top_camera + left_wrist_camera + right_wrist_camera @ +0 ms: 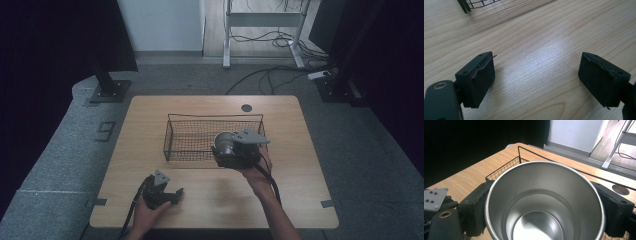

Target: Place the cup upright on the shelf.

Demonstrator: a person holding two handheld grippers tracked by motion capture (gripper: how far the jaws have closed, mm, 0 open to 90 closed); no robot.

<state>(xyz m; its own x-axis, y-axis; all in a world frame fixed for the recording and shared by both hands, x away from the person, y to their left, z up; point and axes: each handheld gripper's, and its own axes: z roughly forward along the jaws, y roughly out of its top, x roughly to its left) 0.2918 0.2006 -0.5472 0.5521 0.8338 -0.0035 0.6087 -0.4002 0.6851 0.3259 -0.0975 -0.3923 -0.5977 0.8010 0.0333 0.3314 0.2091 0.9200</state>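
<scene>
I'm pinching the steel cup [544,202] across its walls with my right gripper [235,150], holding it above the wire basket's [172,131] near rim for lowering in; left gripper [167,196] is idling spread, nearer me.

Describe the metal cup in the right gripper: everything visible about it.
The metal cup is a round, open-topped vessel that looks like brushed steel, with a thin rolled rim and a stepped inner wall narrowing toward a flat bottom. It is empty. The right gripper clamps it, one black jaw pad on each side of its outer wall. In the high view the cup is held over the near right corner of the wire basket, its mouth tilted toward the basket's left; whether it touches the basket is unclear.
</scene>
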